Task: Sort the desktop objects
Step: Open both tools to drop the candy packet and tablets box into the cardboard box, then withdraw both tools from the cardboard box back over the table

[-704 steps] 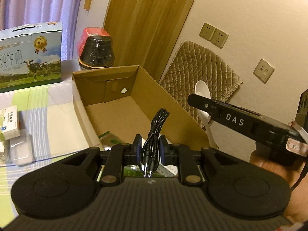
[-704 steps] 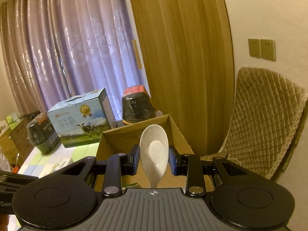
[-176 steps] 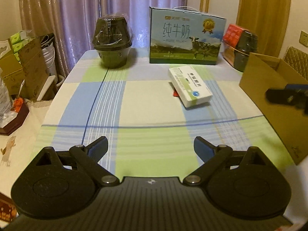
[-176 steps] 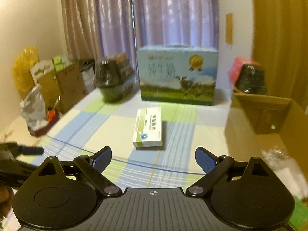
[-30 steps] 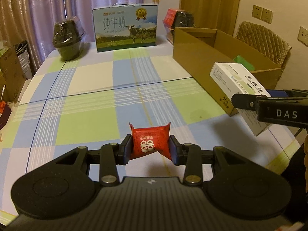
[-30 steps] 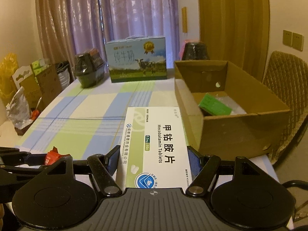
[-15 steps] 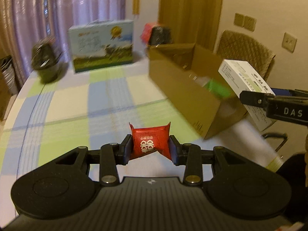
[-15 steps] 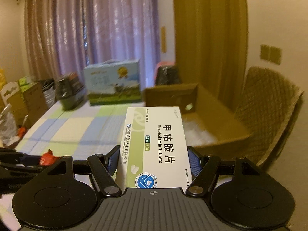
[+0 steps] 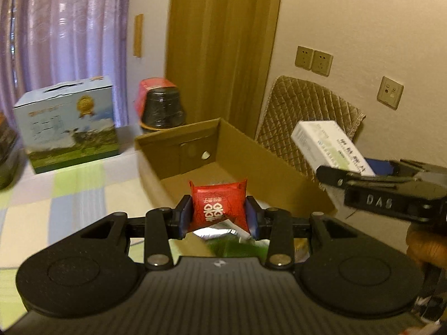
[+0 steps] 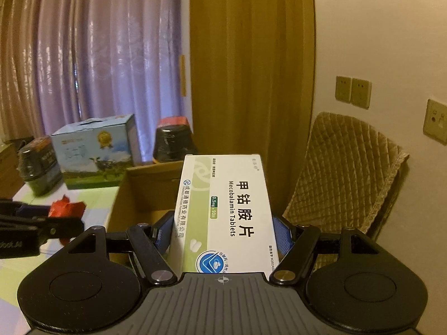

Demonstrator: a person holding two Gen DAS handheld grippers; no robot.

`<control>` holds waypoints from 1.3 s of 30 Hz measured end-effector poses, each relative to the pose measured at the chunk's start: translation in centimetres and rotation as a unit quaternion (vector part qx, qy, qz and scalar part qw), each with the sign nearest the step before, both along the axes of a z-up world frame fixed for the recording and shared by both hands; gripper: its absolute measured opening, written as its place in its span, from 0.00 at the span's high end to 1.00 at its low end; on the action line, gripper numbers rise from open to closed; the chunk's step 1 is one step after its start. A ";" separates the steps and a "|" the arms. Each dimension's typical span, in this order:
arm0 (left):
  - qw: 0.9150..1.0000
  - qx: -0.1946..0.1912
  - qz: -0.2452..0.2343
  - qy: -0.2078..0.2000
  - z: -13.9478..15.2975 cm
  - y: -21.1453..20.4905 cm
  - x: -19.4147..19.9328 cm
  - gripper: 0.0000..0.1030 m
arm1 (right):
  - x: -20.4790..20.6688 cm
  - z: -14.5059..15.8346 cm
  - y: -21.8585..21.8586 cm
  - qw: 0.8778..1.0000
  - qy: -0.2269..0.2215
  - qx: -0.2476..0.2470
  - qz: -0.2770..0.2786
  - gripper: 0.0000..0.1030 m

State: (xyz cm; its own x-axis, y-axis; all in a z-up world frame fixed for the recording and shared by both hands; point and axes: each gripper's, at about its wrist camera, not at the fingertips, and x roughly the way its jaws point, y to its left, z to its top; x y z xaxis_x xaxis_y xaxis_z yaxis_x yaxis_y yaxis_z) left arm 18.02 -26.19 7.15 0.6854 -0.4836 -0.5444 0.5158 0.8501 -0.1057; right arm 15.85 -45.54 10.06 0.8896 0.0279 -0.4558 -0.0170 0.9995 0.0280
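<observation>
My left gripper (image 9: 219,212) is shut on a red candy packet (image 9: 219,205) and hangs over the near end of the open cardboard box (image 9: 268,167). My right gripper (image 10: 223,231) is shut on a white and green tablet box (image 10: 226,212), held above the right side of the cardboard box (image 10: 134,192). In the left wrist view the tablet box (image 9: 329,145) and the right gripper show at the right edge. The right wrist view catches the red packet (image 10: 65,209) at its left. Green and clear packets lie inside the cardboard box, partly hidden by my fingers.
A blue milk carton (image 9: 67,128) and a wrapped black pot with a red lid (image 9: 162,106) stand on the checked tablecloth (image 9: 61,195) behind the cardboard box. Another wrapped pot (image 10: 39,164) sits further left. A quilted chair (image 10: 343,176) stands to the right, by the wall.
Both grippers have swung right and closer to the cardboard box, still holding the red packet and the tablet box. The box now lies right under the left gripper.
</observation>
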 end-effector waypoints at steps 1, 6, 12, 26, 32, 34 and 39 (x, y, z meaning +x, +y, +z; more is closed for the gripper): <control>1.000 -0.003 -0.002 0.000 -0.2 -0.5 0.5 0.66 | 0.5 -0.2 -0.2 1.000 0.003 0.000 0.000 0.34; 1.000 0.000 -0.001 0.019 -2.1 -2.4 3.6 0.49 | 1.3 -1.4 -1.4 1.000 0.009 0.004 -0.004 0.34; 1.000 0.005 0.017 0.019 -2.6 -0.7 3.9 0.48 | 1.9 -2.2 -1.5 1.000 0.016 0.013 0.001 0.34; 0.999 0.016 0.033 0.022 -2.3 2.3 2.5 0.48 | 3.3 -1.6 1.3 0.999 0.019 0.019 0.027 0.34; 0.999 0.016 0.040 0.024 -2.4 2.8 2.3 0.41 | 4.0 -1.0 2.2 0.999 0.008 0.020 0.035 0.25; 0.999 0.016 0.043 0.024 -2.4 3.1 2.0 0.36 | 3.6 -0.9 2.2 0.999 0.006 0.026 0.036 0.23; 0.998 0.013 0.046 0.030 -2.3 3.7 1.2 0.24 | 1.8 -0.8 1.9 0.999 0.009 0.028 0.034 0.16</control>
